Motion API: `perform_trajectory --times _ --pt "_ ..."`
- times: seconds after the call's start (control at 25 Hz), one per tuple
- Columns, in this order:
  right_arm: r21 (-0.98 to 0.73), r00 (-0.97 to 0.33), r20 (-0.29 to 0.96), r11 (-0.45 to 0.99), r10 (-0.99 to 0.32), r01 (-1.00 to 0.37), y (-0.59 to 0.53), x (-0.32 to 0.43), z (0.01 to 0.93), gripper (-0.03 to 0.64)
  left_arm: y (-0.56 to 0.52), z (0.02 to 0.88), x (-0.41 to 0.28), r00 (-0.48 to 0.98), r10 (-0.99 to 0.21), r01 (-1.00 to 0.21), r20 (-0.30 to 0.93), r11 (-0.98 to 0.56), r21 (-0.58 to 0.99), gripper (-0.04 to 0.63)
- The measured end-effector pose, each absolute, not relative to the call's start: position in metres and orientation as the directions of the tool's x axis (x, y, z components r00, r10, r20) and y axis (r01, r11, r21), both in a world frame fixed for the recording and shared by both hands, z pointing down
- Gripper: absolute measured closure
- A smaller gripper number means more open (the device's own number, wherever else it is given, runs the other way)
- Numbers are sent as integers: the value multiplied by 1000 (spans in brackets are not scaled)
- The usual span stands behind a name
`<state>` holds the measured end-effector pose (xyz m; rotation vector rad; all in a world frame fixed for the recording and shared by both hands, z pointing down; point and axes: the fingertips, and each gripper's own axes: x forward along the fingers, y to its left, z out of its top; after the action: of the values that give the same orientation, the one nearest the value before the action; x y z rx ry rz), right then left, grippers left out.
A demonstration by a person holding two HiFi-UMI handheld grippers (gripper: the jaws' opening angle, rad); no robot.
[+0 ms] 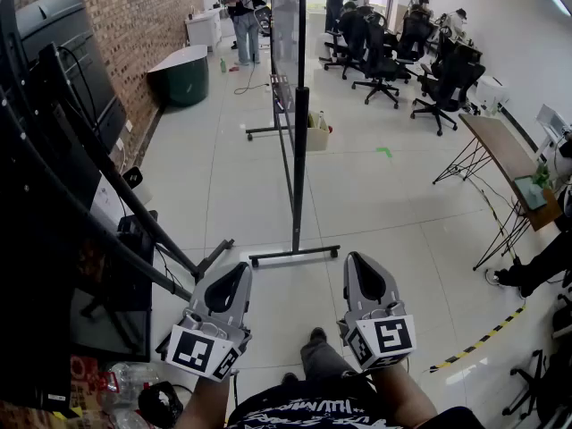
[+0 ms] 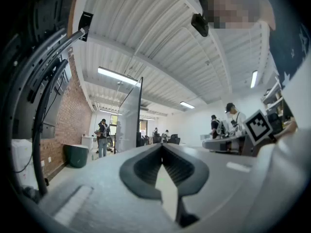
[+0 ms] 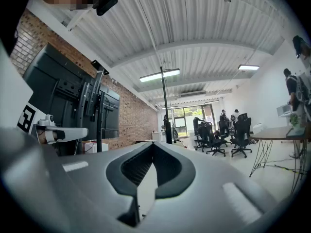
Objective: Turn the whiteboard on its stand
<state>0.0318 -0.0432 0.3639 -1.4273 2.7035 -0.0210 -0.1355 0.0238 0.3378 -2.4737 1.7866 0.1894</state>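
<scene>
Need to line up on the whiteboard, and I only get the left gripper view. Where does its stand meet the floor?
Observer: In the head view the whiteboard's foot bar lies on the floor tiles straight ahead, with its post rising from the middle.
Operator: Is the right gripper holding anything?
Observer: No. The right gripper has its jaws shut with nothing between them. It is held beside the left gripper.
Operator: Anything low down on my left?
Observer: A leg of the black screen stand reaches toward the foot bar's left end and appears to stop just short of it.
</scene>
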Motion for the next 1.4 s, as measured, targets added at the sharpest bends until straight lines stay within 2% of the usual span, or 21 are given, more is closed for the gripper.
perform_trajectory --times 0.24,0.52,0.72,1.04,1.4 --pt "-103 -561 -83 567 -824 -817 -101 25 369 609 -15 352 -146 280 -953 -958 -115 -284 22 591" --pt "-111 -591 -117 602 -798 -791 -205 3 353 609 -114 347 -151 286 -956 -958 -71 -287 0 591" --pt "-120 -611 -212 641 -763 -758 -256 -8 334 609 -174 334 -162 258 -962 -966 -86 -258 -14 591" --pt "-100 -684 -199 709 -702 -698 -305 -34 331 609 -223 332 -164 210 -972 -978 -102 -209 -19 591" --pt "-86 -629 -178 649 -757 -756 -341 -57 307 609 -271 328 -185 225 -970 -974 -94 -226 -2 591"
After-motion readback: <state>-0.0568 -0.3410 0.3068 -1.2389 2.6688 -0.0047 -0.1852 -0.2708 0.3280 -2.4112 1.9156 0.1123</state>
